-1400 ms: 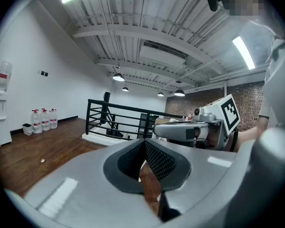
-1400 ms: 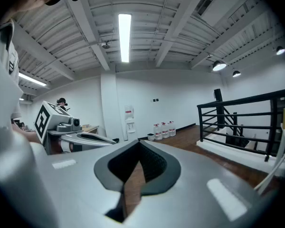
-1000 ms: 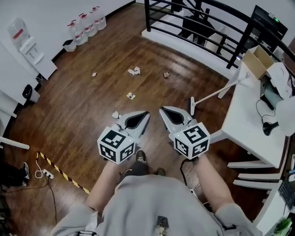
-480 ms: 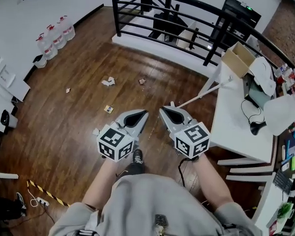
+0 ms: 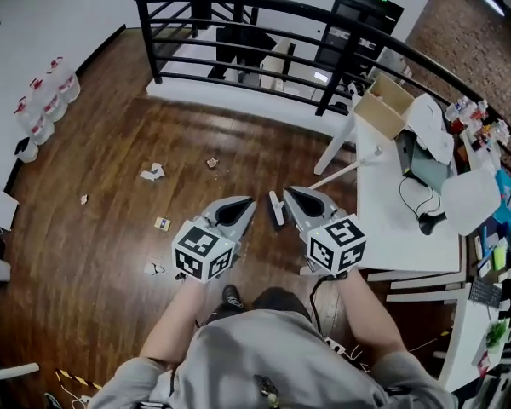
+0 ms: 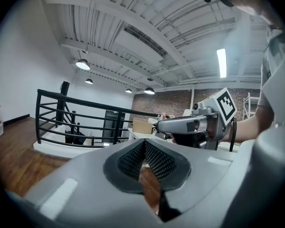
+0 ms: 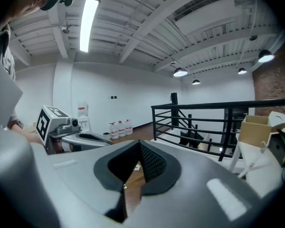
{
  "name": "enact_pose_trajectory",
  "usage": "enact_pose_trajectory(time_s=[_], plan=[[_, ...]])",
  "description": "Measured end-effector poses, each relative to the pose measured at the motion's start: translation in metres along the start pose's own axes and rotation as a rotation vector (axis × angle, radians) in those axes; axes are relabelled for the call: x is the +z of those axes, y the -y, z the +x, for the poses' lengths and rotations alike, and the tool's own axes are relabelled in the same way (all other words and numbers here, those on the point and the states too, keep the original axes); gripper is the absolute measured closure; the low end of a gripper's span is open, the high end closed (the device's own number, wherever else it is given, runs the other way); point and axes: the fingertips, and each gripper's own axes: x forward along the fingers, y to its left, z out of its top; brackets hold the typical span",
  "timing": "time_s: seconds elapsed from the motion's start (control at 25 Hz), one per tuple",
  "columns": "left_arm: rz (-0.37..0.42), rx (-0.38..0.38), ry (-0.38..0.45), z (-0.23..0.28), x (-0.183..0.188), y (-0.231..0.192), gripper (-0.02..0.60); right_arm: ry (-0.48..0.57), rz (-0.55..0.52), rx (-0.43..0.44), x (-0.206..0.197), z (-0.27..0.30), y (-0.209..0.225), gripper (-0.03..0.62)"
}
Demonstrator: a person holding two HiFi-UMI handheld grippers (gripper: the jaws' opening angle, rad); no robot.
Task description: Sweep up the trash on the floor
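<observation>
Scraps of paper trash lie on the dark wooden floor: a crumpled white piece (image 5: 152,174), a small brown one (image 5: 211,162), a yellowish one (image 5: 162,223), and a white one (image 5: 153,268) beside my left forearm. A long-handled white broom (image 5: 324,180) leans against the table, its head on the floor between the gripper tips. My left gripper (image 5: 245,203) and right gripper (image 5: 293,194) are held side by side at waist height, both shut and empty. In the left gripper view the jaws (image 6: 143,148) are pressed together; the right gripper view shows the same (image 7: 138,156).
A white table (image 5: 392,220) with a cardboard box (image 5: 386,106) and cables stands at the right. A black railing (image 5: 238,7) runs across the far side. Water bottles (image 5: 44,100) stand by the left wall. The person's shoe (image 5: 232,295) is below the grippers.
The view has swung to the right: the trash and bottles have slid left in the picture and the table and broom have come nearer. Both grippers moved with the person and stayed shut.
</observation>
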Motion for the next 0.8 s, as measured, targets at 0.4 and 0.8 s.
enact_pose_trajectory(time_s=[0.4,0.8], plan=[[-0.027,-0.16,-0.048,0.137,0.003,0.001,0.577,0.018,0.149,-0.305,-0.017,-0.025,0.163,0.594],[-0.036,-0.223,-0.149,0.272,-0.019,0.011,0.577,-0.004,0.305,-0.54,-0.061,-0.053,0.33,0.544]])
